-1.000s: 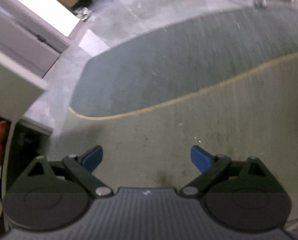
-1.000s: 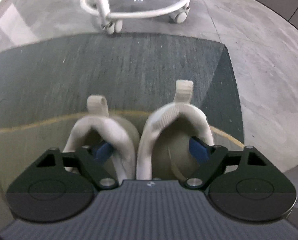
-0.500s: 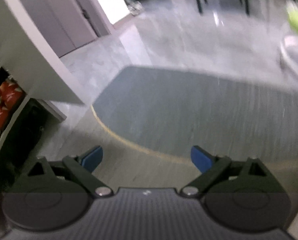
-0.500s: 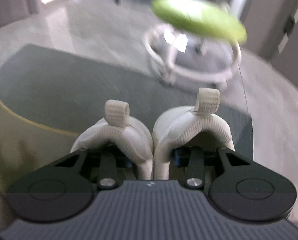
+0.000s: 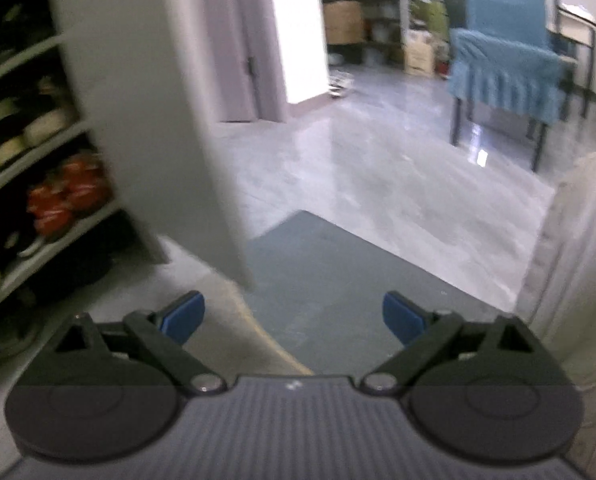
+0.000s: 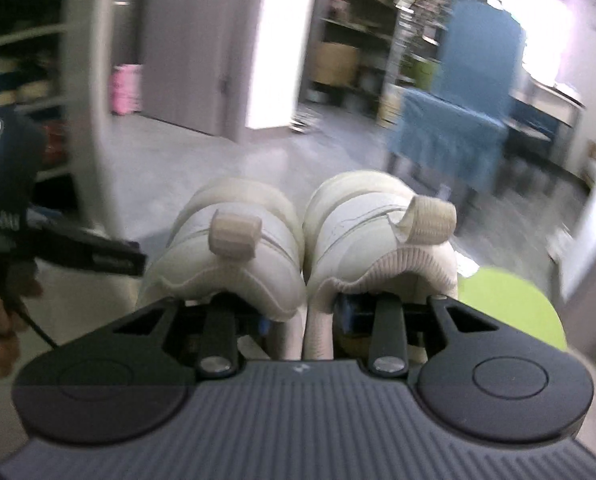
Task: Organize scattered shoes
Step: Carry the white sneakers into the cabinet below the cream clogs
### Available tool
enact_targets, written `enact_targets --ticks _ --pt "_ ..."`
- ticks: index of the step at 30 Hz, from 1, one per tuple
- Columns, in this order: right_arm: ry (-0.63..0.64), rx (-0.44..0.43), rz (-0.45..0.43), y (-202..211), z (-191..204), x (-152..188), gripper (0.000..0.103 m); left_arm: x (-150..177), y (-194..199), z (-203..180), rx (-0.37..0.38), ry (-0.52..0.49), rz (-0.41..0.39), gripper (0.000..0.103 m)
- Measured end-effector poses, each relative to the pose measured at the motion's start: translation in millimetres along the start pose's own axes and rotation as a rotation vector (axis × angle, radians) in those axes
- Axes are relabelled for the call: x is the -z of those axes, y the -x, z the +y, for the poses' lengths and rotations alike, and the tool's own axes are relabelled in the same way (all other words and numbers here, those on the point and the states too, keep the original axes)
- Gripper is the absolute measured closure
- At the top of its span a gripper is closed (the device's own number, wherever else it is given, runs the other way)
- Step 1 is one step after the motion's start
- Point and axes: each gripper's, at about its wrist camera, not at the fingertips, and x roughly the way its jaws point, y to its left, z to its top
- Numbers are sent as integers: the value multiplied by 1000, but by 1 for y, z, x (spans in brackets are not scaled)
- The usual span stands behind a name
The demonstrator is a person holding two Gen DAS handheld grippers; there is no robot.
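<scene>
Now the right tongs (image 6: pixel 304 316) are closing, pinching the inner collars of two cream knit sneakers (image 6: pixel 302 248) held aloft; the left tongs (image 5: pixel 294 316) gape empty. A loosely pinched shoe could slip before the grey shoe shelf (image 5: pixel 38 152).

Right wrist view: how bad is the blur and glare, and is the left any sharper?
Right wrist view: background smeared by motion, doorway and window blown out; the white shoes stay fairly sharp. Left wrist view: shoe rack streaked, doorway overexposed, fisheye bending at the edges; hand-held gripper fingers crisp.
</scene>
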Motion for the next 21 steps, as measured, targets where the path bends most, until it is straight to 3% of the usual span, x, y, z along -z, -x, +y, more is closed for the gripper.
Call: enact_targets --ticks 4,6,10,14,17,21 --pt "23 -175 23 5 32 -40 68 -8 26 62 -134 61 14 6" --pt "32 -242 39 4 48 -52 68 -13 47 121 -250 130 45 6" --pt "97 -432 71 16 111 -96 69 -23 86 213 -406 190 85 6" --pt "177 -567 47 34 184 -140 69 -24 123 293 -500 251 97 4" --pt "235 -644 11 44 241 -164 69 -6 152 357 -565 308 79 4" --pt "302 -710 12 57 327 -179 69 17 179 409 -632 371 70 4"
